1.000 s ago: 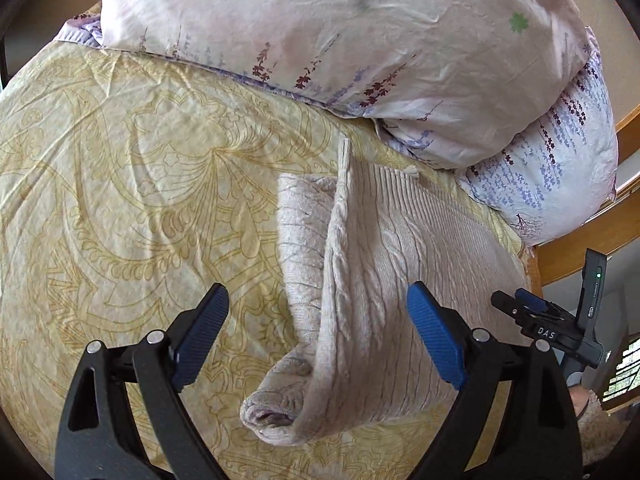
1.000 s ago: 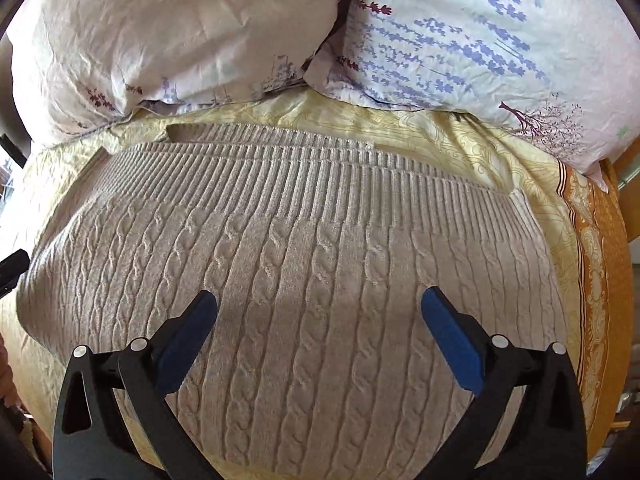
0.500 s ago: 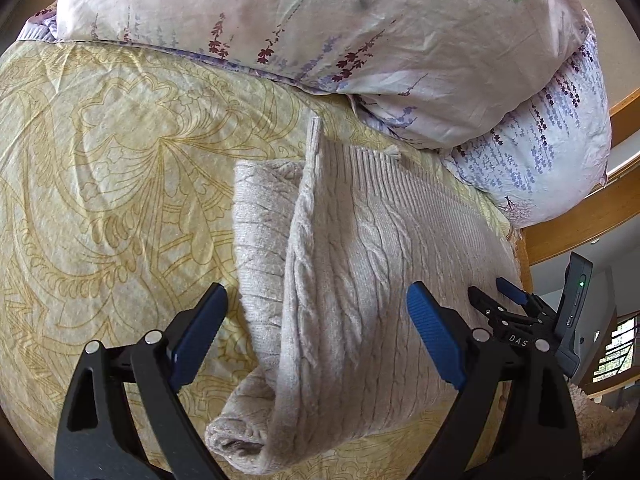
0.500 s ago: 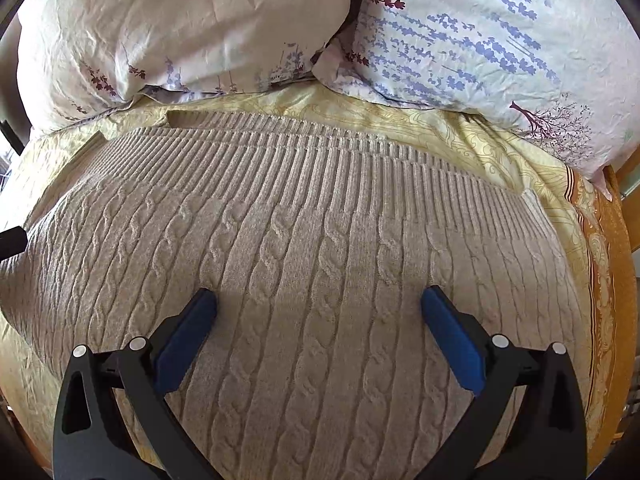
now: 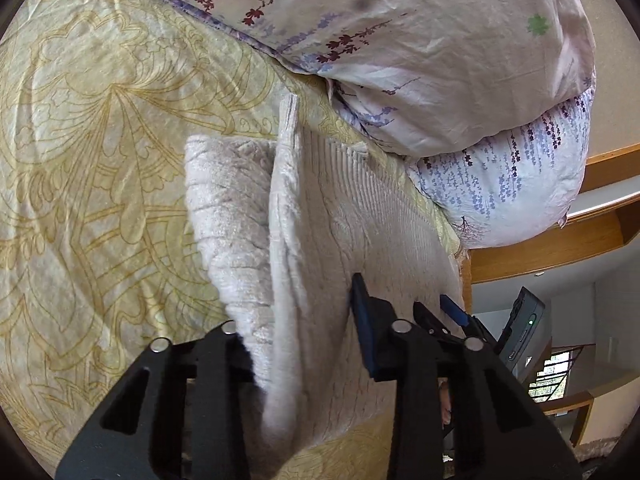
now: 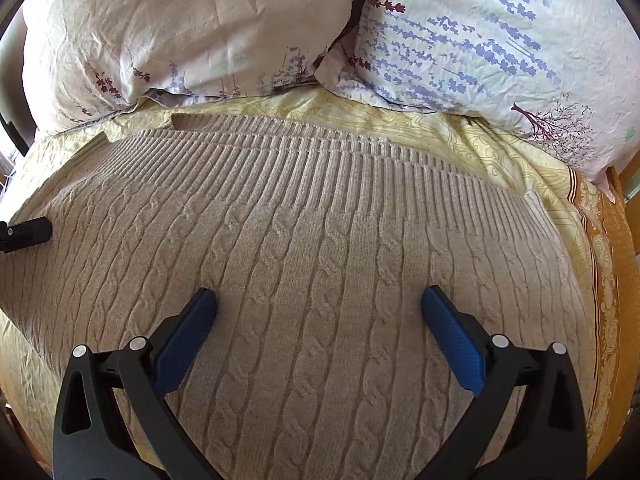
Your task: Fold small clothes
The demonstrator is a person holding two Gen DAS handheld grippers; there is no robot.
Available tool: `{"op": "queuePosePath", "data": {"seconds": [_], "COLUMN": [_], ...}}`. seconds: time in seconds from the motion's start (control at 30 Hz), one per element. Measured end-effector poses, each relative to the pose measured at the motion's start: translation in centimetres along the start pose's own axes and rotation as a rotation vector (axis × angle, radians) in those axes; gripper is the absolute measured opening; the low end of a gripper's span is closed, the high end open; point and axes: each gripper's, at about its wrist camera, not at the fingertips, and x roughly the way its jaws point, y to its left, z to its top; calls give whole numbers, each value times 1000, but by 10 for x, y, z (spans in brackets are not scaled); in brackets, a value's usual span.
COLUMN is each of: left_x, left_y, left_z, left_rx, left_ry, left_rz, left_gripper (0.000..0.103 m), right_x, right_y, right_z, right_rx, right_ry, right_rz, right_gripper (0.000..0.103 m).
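L gripper [image 5: 304, 332] clamps sweater [image 5: 320, 240] edge fold.

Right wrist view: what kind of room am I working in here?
Most likely a bedroom: the cable-knit sweater lies on a yellow patterned bedspread, with two floral pillows at its far end.

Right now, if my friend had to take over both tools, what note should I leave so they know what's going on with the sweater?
Left tool: its jaws have just been closing, and it is now shut on the raised side edge of the sweater, where the sleeve is tucked.
Right tool: open, holding nothing, poised over the middle of the sweater.
Sweater: spread on the bed, ribbed hem toward the pillows.
Done: that side edge is gathered and gripped.
Left: probably carry the edge across the body, do the other side, then fold it in half.
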Motion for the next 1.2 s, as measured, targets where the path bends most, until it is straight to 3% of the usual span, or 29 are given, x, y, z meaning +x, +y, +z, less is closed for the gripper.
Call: {"op": "queuePosePath", "data": {"seconds": [0.23,0.47,0.57,0.63,0.73,0.93,1.07,1.2], "left_x": [-4,6,18,28,49,103,141,180], "left_y": [-37,-90,-111,-127,-153,-200,-230,-248], "left_z": [7,8,9,9,8,-3,-14,-32], "left_rx": [66,129,130,145,179,232,255,275], "left_ry": [-26,-21,-7,5,46,140,198,270], "left_rz": [-48,-158,-222,-250,-280,-320,-330,-294], "left_gripper": [16,15,15,15,15,15,15,15], "right_x": [-2,-3,-8,-21,-41,-65,-77,-81], "right_y": [2,2,-6,-22,-57,-140,-182,-210], "right_z": [-1,0,1,-1,-9,-31,-46,-59], "right_rx": [3,-1,3,44,116,354,463,548], "right_ry": [-7,-9,-15,-53,-114,-152,-191,-206], "right_rz": [-1,4,63,149,207,416,489,518], "right_gripper": [102,102,102,102,102,102,102,102]}}
